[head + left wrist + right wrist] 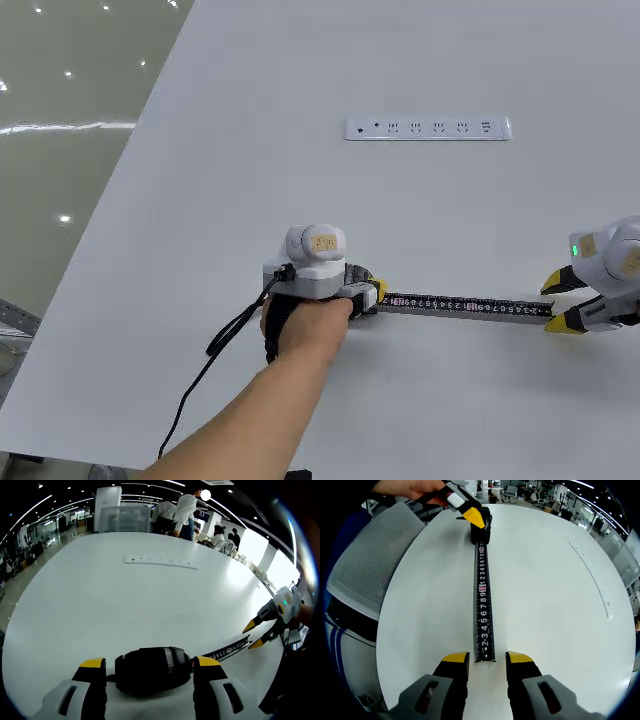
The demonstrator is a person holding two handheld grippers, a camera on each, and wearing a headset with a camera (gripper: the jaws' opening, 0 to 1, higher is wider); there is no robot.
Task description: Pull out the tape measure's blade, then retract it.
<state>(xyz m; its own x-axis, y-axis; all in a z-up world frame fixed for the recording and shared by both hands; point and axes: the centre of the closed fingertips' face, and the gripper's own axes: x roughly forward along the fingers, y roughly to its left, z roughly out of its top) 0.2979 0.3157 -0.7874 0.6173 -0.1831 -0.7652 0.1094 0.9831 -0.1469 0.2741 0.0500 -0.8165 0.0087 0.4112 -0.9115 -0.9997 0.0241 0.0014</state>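
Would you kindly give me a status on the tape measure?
Left gripper shut on tape measure case. Right gripper open, astride blade tip. Blade extended, flat on table. Power strip well aside.

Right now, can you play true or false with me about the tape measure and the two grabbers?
1. The left gripper clamps the tape measure by its black case. True.
2. The blade is all wound up inside the case. False: it lies stretched out along the table, numbers up.
3. The right gripper is squeezing the blade's end. False: its jaws stand open, with the blade's end lying between the yellow tips.
4. A white power strip lies on the table, farther from the person than the blade. True.
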